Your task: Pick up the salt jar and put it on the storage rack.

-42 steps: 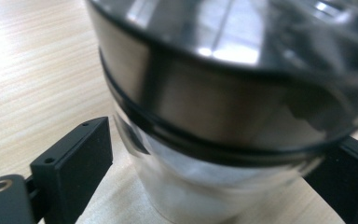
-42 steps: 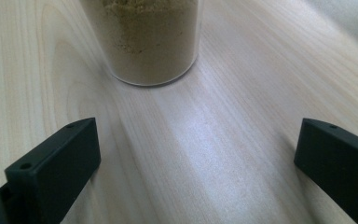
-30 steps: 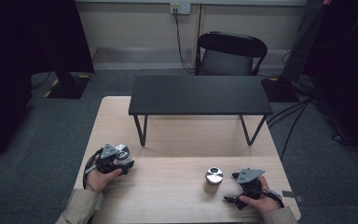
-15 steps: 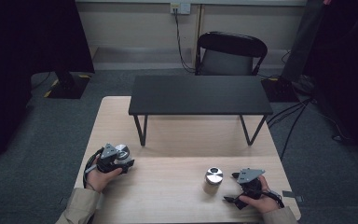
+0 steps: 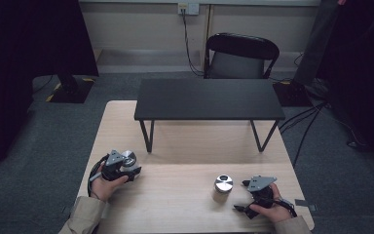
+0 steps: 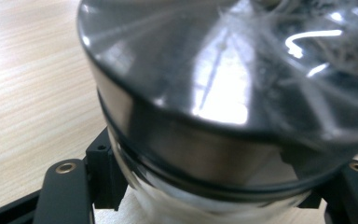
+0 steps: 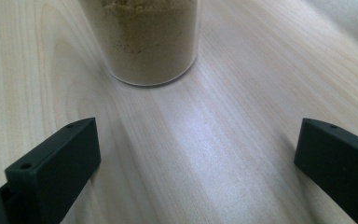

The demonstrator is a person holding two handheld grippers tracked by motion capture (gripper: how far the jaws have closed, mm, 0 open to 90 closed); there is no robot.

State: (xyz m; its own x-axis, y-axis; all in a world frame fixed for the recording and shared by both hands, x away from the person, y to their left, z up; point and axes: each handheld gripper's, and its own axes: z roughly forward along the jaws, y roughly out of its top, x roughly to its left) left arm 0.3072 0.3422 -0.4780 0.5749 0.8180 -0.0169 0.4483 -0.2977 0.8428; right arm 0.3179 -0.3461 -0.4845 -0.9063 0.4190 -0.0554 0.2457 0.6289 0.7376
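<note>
A glass jar with a shiny metal lid (image 6: 223, 93) sits between the black jaws of my left gripper (image 6: 214, 196), whose pads press on the glass just under the lid. In the high view this jar (image 5: 128, 158) and my left gripper (image 5: 124, 165) are at the wooden table's left side, in the person's left hand. A second jar (image 5: 222, 185) with a metal lid stands right of centre. It holds brownish powder (image 7: 149, 37). My right gripper (image 5: 241, 196) lies just right of it, jaws wide open (image 7: 196, 158) with bare wood between them.
A low black bench (image 5: 209, 100) stands across the far half of the wooden table (image 5: 175, 204). Behind the table is a black chair (image 5: 241, 53). Cables run over the grey carpet at the right. Bare wood lies between the two hands.
</note>
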